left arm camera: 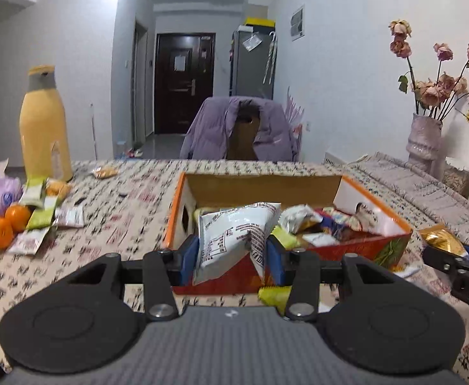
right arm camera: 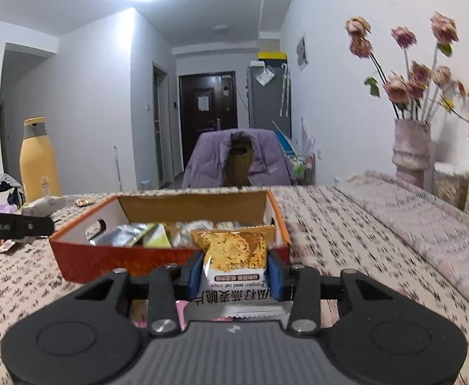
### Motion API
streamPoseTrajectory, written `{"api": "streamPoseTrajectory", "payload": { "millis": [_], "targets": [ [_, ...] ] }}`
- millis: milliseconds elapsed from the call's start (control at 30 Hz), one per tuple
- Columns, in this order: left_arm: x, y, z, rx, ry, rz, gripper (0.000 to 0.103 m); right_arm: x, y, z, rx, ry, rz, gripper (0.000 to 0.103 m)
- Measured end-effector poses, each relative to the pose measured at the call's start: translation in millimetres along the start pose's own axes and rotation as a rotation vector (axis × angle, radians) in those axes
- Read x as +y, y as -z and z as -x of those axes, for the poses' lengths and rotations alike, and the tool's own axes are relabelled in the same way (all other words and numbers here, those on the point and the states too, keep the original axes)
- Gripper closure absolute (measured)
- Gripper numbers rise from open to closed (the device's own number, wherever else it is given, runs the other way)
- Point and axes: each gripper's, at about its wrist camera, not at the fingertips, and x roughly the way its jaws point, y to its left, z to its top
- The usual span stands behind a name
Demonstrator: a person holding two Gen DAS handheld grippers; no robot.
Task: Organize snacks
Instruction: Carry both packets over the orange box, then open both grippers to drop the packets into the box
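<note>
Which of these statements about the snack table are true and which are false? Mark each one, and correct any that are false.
1. The left gripper is shut on a white packet. True.
2. The right gripper is open and holds nothing. False: it is shut on an oat crisp packet.
3. The box already has snacks in it. True.
4. The oranges lie inside the box. False: they lie on the table, left of the box.
5. The yellow bottle stands upright on the table. True.
6. A purple jacket lies flat on the table. False: it hangs over a chair behind the table.
</note>
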Motion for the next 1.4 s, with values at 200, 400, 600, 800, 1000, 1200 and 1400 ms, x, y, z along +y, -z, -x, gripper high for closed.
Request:
{"api": "streamPoseTrajectory", "payload": {
  "millis": [200,400,600,800,1000,1200,1400],
  "targets": [
    [-9,-14,-13,-0.026,0.016,-0.018,0.058,14,-17,-23,-0.025,-0.021,0.028,0.063],
    [-16,-29,-32,-0.040,0.021,-0.027,0.058,28,-36,-50,-0.043,-0.042,0.070,0.063],
    [-17,-39,-57,-0.042,0.006,-0.021,0.058,34,-48,-85,-0.014,-0.059,0.065,0.063],
    [-13,-44,-86,-0.027,-0.022,0.005,0.058,40,-51,-114,0.017,-0.057,0.063,0.063],
    [-8,-32,-103,-0.022,-0.024,0.013,0.058,40,-36,-125,0.022,-0.071,0.041,0.063],
    [-6,-22,-115,0.007,0.015,-0.002,0.057,41,-28,-133,0.070,-0.069,0.062,0.062],
    [-1,-18,-114,-0.006,0.024,0.021,0.025,37,-26,-134,0.082,-0.046,0.047,0.021]
  ]
}}
